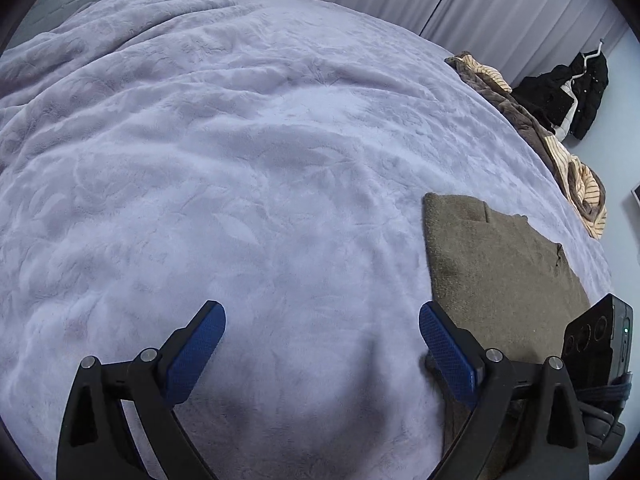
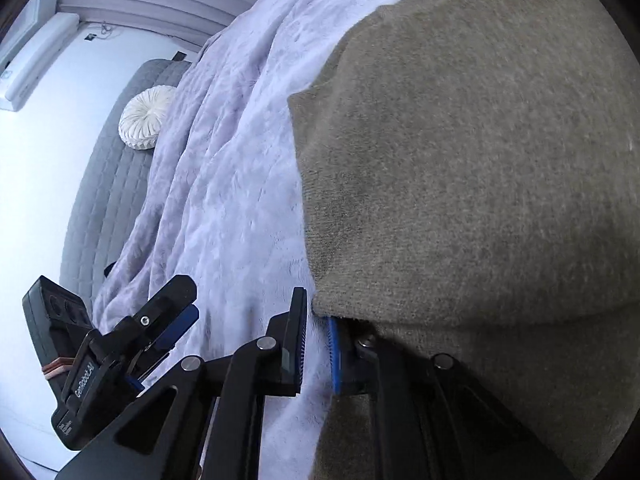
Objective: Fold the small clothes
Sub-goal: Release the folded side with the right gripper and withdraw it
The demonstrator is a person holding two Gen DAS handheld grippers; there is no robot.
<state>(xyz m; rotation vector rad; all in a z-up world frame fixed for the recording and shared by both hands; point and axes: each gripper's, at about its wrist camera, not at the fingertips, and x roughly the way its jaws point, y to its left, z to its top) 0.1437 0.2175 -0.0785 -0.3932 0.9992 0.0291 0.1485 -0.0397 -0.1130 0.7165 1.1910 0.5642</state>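
An olive-brown knit garment [image 1: 496, 268] lies folded flat on the lavender blanket [image 1: 240, 160] at the right of the left wrist view. My left gripper [image 1: 322, 340] is open and empty, just left of the garment's near edge, its right finger beside it. In the right wrist view the garment [image 2: 480, 160] fills the right side. My right gripper [image 2: 318, 344] has a narrow gap between its jaws. The garment's edge drapes over its right finger [image 2: 334, 356], and whether it grips cloth is unclear. The left gripper also shows in the right wrist view [image 2: 168, 320].
A brown and striped bundle of clothes [image 1: 560, 140] lies at the bed's far right edge. Black clothing [image 1: 568, 92] hangs beyond it by the curtains. A white round cushion [image 2: 144, 116] sits on the grey headboard area. The right gripper's camera body [image 1: 600, 340] is at lower right.
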